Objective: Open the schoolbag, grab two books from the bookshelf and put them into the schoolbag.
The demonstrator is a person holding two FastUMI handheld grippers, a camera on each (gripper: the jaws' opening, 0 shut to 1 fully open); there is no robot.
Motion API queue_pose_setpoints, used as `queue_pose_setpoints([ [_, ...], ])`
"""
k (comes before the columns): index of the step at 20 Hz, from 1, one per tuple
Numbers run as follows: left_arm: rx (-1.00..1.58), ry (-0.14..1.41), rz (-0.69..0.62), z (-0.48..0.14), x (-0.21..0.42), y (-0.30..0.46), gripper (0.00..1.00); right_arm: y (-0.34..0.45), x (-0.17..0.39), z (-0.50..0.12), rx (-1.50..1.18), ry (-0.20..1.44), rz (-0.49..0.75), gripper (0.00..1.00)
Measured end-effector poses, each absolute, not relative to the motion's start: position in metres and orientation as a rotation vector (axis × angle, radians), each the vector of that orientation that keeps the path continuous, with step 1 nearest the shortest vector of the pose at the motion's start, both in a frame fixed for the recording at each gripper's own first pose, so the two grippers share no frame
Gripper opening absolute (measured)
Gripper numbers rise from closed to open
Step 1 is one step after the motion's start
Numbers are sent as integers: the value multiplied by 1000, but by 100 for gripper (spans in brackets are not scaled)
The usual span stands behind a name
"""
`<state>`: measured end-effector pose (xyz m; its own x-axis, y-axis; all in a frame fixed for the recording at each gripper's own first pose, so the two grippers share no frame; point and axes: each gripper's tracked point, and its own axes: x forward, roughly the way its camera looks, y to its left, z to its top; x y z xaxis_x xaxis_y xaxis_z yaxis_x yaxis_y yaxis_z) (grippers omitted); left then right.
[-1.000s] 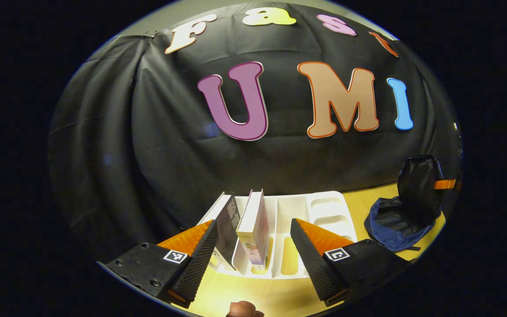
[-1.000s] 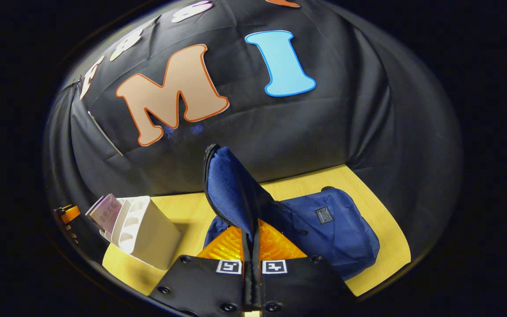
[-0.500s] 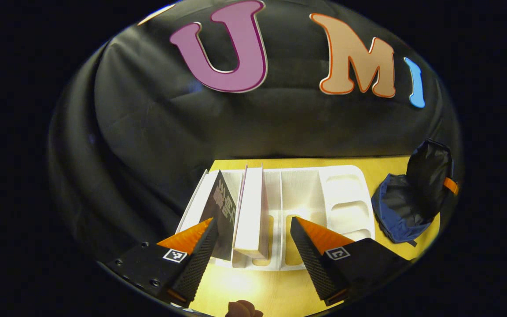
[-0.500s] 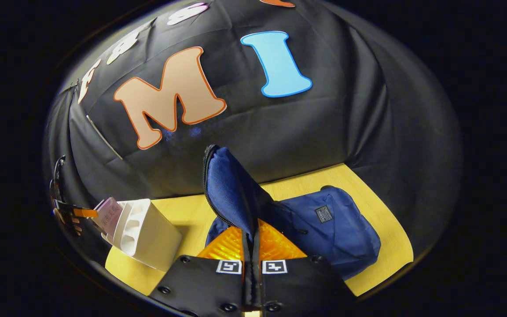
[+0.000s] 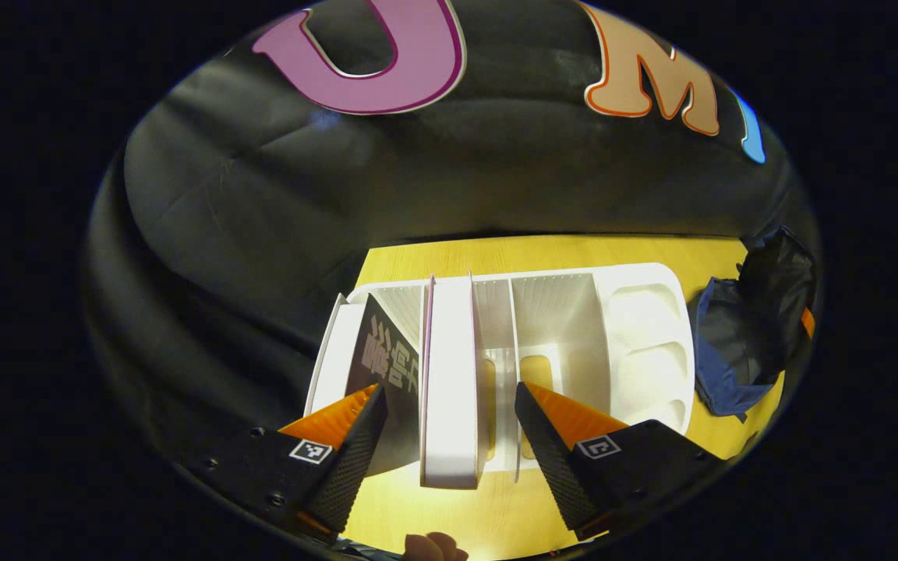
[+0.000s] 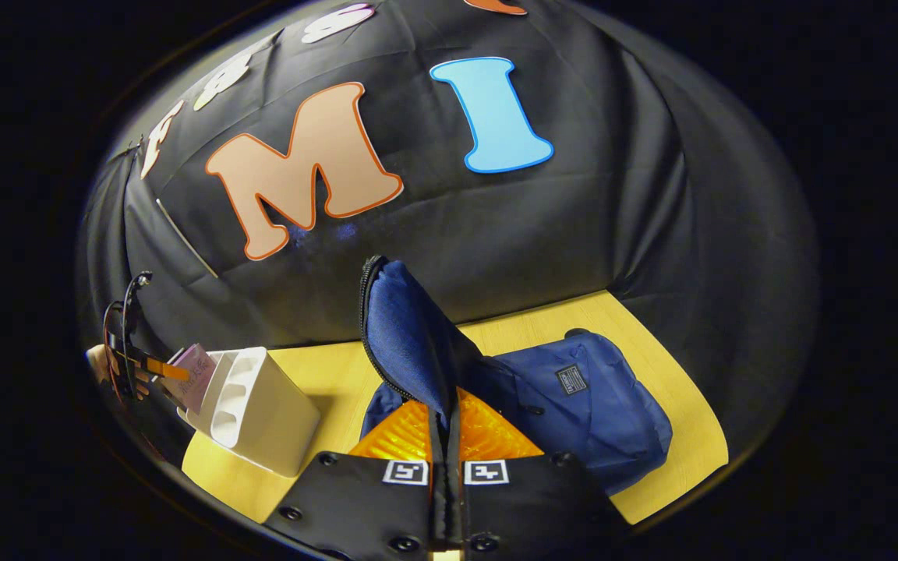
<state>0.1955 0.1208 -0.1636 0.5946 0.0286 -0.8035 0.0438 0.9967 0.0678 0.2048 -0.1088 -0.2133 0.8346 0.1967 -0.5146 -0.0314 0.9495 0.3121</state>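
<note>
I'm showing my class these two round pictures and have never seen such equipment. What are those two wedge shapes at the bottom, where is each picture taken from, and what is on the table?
A person holds a two-finger gripper in each hand; each carries a camera looking along its jaws. In the left gripper view, the left gripper is open above a white bookshelf on the yellow table, straddling the white book beside a dark book. In the right gripper view, the right gripper is shut on the raised flap of the blue schoolbag, holding it open.
</note>
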Motion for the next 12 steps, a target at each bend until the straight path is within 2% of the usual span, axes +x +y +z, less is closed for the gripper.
queue_pose_setpoints([
  [1, 99, 958, -25, -167, 197, 120, 96, -110, 205, -213, 306, 573, 121, 5],
  [2, 106, 983, -28, -169, 198, 119, 92, -110, 206, -213, 310, 574, 120, 3],
  [7, 141, 1086, -59, -181, 203, 123, 90, -114, 205, -211, 317, 573, 112, 4],
  [12, 129, 1210, -86, -203, 194, 122, 75, -118, 206, -209, 330, 574, 100, 5],
])
